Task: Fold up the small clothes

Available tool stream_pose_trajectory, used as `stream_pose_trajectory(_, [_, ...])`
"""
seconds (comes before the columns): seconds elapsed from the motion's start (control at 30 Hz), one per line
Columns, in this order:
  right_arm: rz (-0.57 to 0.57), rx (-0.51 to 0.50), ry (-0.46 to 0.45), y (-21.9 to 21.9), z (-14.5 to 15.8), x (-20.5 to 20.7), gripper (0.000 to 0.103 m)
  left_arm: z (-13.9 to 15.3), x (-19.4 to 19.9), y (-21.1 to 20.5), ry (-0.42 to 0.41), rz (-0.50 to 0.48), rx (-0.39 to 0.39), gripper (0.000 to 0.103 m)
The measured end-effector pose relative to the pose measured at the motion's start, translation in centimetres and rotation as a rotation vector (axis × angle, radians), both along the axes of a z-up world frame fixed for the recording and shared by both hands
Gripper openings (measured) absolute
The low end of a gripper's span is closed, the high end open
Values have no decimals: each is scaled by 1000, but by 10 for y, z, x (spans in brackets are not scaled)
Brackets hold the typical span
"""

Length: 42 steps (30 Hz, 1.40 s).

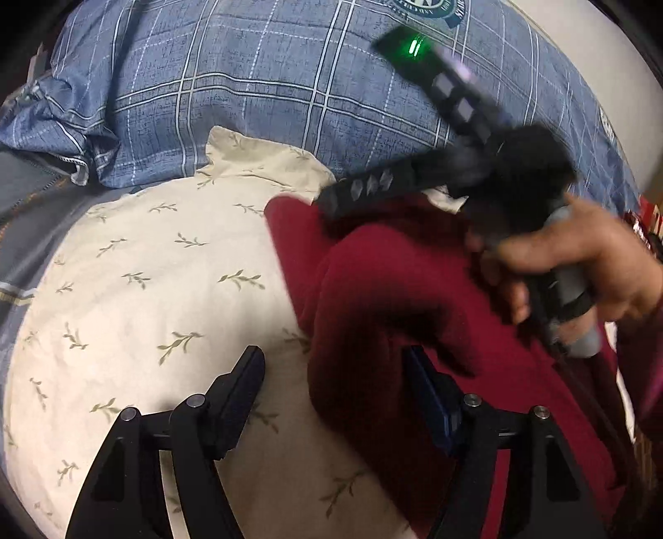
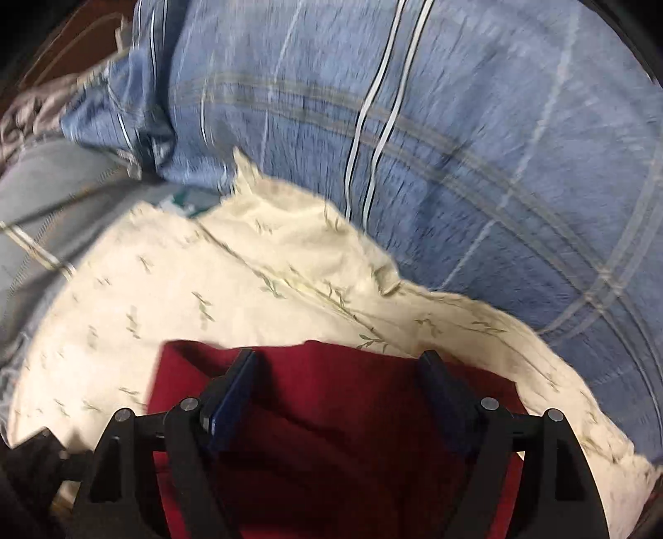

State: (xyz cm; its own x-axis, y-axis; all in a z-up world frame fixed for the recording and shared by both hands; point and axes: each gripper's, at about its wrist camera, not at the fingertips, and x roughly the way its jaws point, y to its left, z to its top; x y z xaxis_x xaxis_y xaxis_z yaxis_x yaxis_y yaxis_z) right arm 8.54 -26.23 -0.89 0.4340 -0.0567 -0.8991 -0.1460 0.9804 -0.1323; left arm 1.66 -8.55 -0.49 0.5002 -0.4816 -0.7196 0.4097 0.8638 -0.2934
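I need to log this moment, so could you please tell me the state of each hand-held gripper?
Left hand-held gripper: open, holding nothing.
Right hand-held gripper: open above the red garment, holding nothing.

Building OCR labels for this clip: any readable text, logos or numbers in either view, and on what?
Round crest on the blue plaid bedding: has lettering, cut off by the frame edge and too small to read.
Small patch at the bedding's right edge: too blurred to read.
Red garment, cream leaf-print cloth: no text.
Right wrist view: no text.

fuzzy matt red garment [image 1: 414, 298], smooth cream leaf-print cloth [image 1: 157, 269], woven blue plaid bedding [image 1: 248, 83], matt black plastic jaws
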Motion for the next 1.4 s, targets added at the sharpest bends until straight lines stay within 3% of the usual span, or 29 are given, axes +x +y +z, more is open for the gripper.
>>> stream_pose_trajectory(0.03, [-2,2,-22,0,-1,-4,76,-1,1,-1,1,-4,-2,51])
stream_pose_trajectory(0.07, [3,10,-48,2,1,-9,64,-2,2,-3,5,-13,-1,37])
stream_pose_trajectory(0.1, [12,16,-59,4,2,-12,23,-3,2,-6,17,-38,-17,29])
stream_pose_trajectory(0.13, [15,38,-69,9,4,-17,8,-3,2,-7,24,-43,-26,21])
stream_pose_trajectory(0.23, [6,-4,-108,20,11,-25,7,2,-1,-3,18,-33,-37,12])
stream_pose_trajectory(0.37, [-8,97,-155,28,38,-33,7,18,1,23,28,18,-125,8])
stream_pose_trajectory(0.57, [39,166,-176,70,53,-17,7,31,1,65,-22,126,-151,5])
stream_pose_trajectory(0.67, [29,184,-162,86,42,-2,7,27,5,74,-12,161,-125,5])
stream_pose_trajectory(0.8, [21,134,-131,94,13,4,8,14,9,68,24,200,-3,6])
stream_pose_trajectory(0.83, [10,147,-123,91,10,2,14,10,12,65,45,200,8,6])
stream_pose_trajectory(0.9, [-26,228,-104,77,16,-6,16,5,14,57,59,190,30,9])
stream_pose_trajectory(0.97, [-35,306,-94,60,37,-25,27,7,14,51,49,186,56,16])
stream_pose_trajectory(1.03, [-25,290,-121,47,63,-50,56,11,11,48,39,184,76,23])
stream_pose_trajectory(1.1, [-10,200,-141,31,88,-81,67,16,3,55,30,198,68,36])
stream_pose_trajectory(1.2, [-36,56,-145,-2,105,-124,73,28,-6,72,6,218,44,47])
stream_pose_trajectory(1.27, [-113,-3,-140,-33,104,-152,74,35,-15,77,-16,220,41,47])
stream_pose_trajectory(1.4, [-270,4,-117,-77,89,-187,73,45,-35,80,-55,226,49,47])
